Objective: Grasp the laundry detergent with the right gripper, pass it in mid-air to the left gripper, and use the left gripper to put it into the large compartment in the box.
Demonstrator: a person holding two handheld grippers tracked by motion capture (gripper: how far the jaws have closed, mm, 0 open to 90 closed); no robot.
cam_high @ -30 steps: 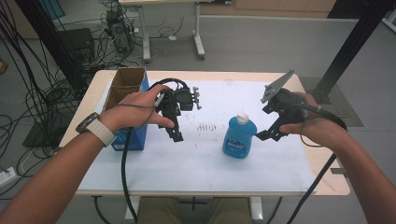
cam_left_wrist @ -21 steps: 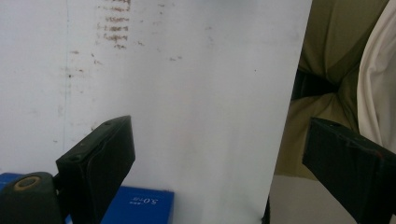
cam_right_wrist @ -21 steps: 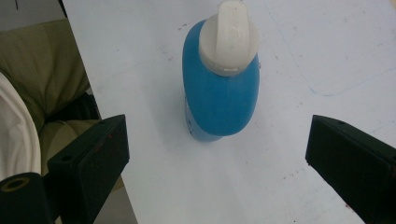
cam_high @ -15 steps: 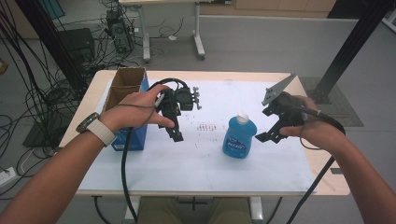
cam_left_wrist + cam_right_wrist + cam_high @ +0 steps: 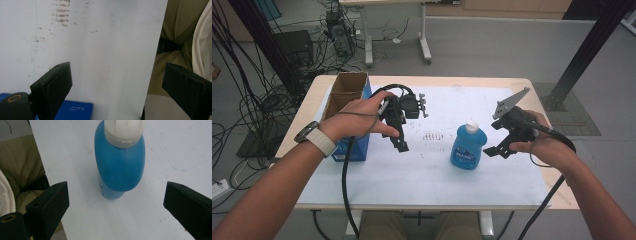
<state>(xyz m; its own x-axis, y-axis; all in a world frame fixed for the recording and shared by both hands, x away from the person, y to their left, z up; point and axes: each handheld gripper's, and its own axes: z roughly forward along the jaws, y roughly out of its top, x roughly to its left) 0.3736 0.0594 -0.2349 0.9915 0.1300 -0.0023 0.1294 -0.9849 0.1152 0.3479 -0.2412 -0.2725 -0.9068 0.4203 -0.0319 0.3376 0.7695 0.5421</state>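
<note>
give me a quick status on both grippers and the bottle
Left hand-held gripper open, empty, beside cardboard box. Right hand-held gripper open, facing blue bottle, not touching. Bottle upright, white cap on. Nothing between.

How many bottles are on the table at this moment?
1. A blue bottle with a white cap stands upright on the white sheet, just left of the right gripper. The cardboard box at the table's left could hide more.

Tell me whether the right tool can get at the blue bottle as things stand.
Probably yes. The right tool is open beside the upright blue bottle, which its own view frames between the jaws, and only bare white table cover lies between them.
</note>
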